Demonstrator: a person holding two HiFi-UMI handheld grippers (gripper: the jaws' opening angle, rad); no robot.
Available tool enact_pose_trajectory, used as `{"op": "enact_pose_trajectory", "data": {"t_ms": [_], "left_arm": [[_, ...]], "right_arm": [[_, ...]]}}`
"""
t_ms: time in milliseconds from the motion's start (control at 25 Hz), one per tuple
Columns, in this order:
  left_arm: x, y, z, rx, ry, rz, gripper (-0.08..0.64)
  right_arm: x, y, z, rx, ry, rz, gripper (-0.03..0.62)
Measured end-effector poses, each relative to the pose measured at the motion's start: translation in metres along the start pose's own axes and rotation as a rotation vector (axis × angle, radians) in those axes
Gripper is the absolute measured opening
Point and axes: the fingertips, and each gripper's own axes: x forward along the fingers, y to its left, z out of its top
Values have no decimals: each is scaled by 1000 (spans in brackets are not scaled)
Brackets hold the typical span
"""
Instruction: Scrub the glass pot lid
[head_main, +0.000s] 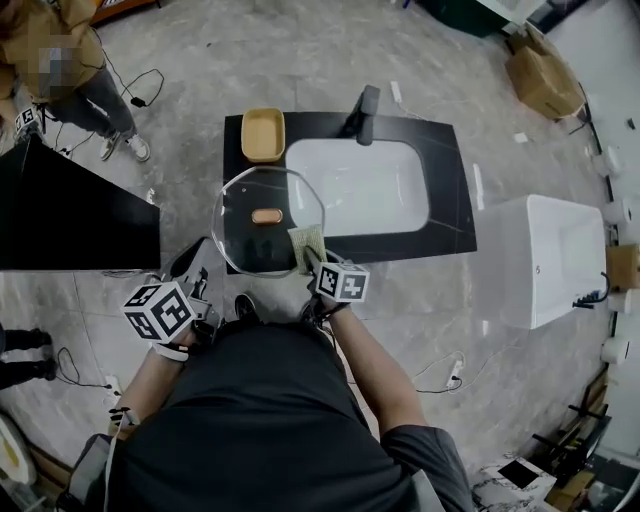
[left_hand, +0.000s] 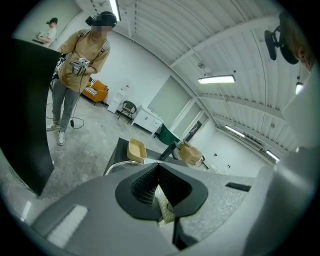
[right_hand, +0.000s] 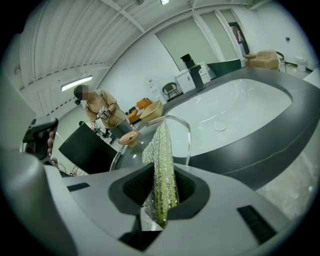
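We hold the glass pot lid (head_main: 250, 200) over the near left corner of the black counter (head_main: 450, 220), beside the white sink (head_main: 400, 150); our left gripper (head_main: 213, 264) has its jaws closed narrow on the lid's near rim; our right gripper (head_main: 312, 264) pinches a green scouring pad (head_main: 306, 244), its free end against the lid's right edge; a tan dish (head_main: 263, 134) sits behind the lid.

Clearance, tabletop (head_main: 450, 215)
Basin (head_main: 360, 185) open to the right; faucet (head_main: 365, 112) at back rim; tan dish (head_main: 263, 134) back-left; glass lid (head_main: 240, 215) with sponge (head_main: 307, 243) blocks front-left.
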Motion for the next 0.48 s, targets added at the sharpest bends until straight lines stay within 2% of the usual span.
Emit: {"op": "enact_pose_trajectory", "data": {"t_ms": [200,360,480], "left_arm": [[-16,39,3,-73,-14,0,2],[-27,68,6,-43,-19,36,2],[-34,85,7,-74,-37,73,2]], "right_arm": [[-5,-15,2,24,-10,-69,55],[-10,-28,13,56,-15,-159,55],[-15,-39,35,48,-7,-207,55]]}}
